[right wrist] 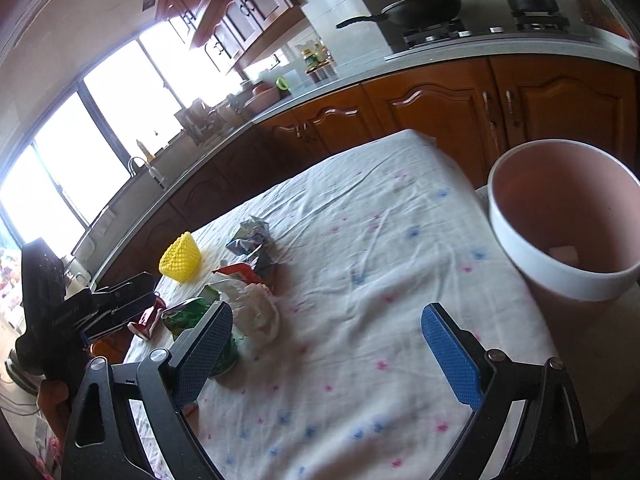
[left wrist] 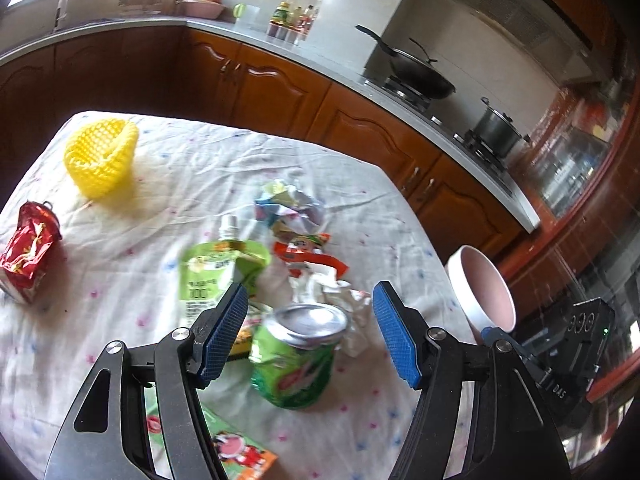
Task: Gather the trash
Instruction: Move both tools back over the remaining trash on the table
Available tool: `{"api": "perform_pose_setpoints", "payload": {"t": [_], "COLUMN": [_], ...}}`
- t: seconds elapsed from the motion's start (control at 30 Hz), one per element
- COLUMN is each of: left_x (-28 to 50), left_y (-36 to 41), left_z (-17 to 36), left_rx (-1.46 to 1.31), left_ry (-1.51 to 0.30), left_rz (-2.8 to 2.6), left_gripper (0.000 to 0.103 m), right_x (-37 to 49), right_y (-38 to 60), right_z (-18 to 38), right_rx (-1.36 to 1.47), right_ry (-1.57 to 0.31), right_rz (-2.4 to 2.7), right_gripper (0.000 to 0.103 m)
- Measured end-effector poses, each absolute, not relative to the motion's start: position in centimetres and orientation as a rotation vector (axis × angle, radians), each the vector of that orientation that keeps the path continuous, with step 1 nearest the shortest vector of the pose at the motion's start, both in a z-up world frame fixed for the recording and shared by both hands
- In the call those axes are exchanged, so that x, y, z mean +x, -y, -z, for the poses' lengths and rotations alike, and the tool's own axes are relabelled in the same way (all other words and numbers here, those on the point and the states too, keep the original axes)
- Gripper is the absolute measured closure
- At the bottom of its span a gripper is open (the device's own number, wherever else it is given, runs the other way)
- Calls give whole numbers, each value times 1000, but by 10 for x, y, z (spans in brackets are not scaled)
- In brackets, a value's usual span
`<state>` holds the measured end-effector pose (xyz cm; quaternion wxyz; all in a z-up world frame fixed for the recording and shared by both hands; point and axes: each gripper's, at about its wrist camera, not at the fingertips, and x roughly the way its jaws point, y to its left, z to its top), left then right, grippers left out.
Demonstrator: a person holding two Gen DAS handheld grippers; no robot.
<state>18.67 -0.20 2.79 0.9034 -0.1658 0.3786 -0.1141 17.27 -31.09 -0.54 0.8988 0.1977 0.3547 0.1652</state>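
Near the table's [left wrist: 100,312] front edge a crushed green can [left wrist: 296,360] stands between the spread left gripper [left wrist: 308,328]; likely light, slippery, dented; grip its sides; right gripper [right wrist: 328,352] spread, empty.

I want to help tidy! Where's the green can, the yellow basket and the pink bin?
green can [left wrist: 294,364], left wrist view, its crumpled side
yellow basket [left wrist: 100,156], left wrist view, mesh wall
pink bin [right wrist: 520,248], right wrist view, white rim

Two wrist views, angled down over the clothed table [left wrist: 120,240]; both share the yellow basket [left wrist: 102,156] beyond.
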Motion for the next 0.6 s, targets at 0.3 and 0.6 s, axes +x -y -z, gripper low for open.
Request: {"api": "perform_pose_setpoints", "payload": {"t": [0.3,0.6], "left_x": [209,266], "left_y": [-17,-20], "left_z": [-25,-26], "left_rx": [-337,-308], "left_ry": [-803,-846], "left_rz": [214,249], "left_gripper": [37,37], "right_x": [188,213], "right_y": [284,257], "right_z": [9,20], "right_rx": [397,390], "right_ry": [-760,-805], "right_rz": [-398,-488], "right_gripper": [7,13]}}
